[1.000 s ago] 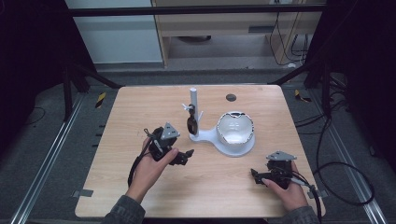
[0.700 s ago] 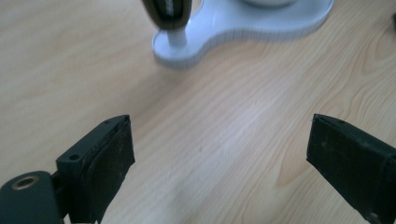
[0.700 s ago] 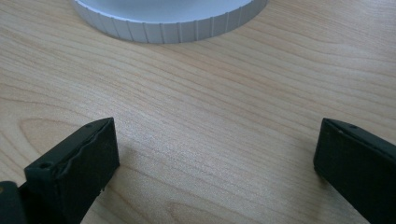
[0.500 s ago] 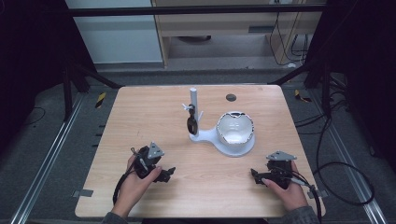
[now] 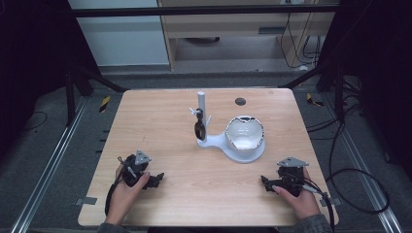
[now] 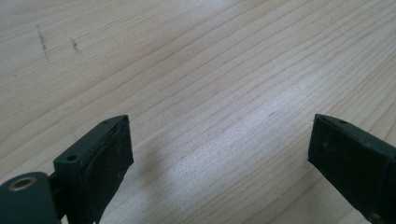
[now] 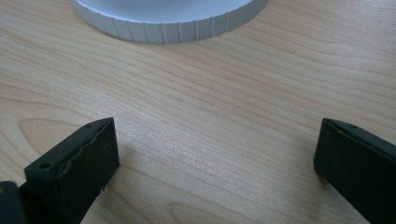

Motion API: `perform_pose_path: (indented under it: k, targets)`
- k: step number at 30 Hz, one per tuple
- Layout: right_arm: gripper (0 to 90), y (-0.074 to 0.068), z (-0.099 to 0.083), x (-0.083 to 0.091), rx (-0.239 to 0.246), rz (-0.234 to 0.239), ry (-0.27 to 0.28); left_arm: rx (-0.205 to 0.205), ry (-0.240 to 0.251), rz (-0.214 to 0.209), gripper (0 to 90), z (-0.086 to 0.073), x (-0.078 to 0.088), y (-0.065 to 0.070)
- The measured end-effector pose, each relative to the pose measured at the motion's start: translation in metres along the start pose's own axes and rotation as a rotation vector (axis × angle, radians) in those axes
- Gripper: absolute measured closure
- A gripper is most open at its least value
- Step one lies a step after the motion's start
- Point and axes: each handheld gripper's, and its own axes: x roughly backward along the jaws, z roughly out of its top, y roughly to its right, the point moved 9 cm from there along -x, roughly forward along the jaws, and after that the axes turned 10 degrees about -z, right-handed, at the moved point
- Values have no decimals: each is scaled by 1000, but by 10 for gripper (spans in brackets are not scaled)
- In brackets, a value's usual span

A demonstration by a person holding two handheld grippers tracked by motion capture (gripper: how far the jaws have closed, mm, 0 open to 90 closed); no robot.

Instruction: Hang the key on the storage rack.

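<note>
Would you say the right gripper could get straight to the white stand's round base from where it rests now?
Probably yes. The right gripper rests open on the table, aimed toward the round base of the white stand; bare wood lies between them, and nothing blocks the way.

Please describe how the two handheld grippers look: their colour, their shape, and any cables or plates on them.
Both the left gripper and the right gripper are black, each with two flat, blocky jaws with dark pads. Each carries a grey three-cornered plate on top. A black cable trails from each toward the person. Dark sleeve cuffs show at the wrists.
</note>
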Motion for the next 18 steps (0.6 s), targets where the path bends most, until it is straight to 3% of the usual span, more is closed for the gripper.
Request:
perform_pose_path:
  k: [5, 12, 18]
  targets:
    - [4, 0, 0, 0, 2, 1, 0, 56, 27, -9, 62, -6, -5, -9]
    - [5, -1, 1, -1, -2, 5, -1, 44, 66, 6, 19, -10, -5, -17]
    - [4, -1, 2, -1, 2, 4, 0, 45, 57, 10, 2, -11, -5, -18]
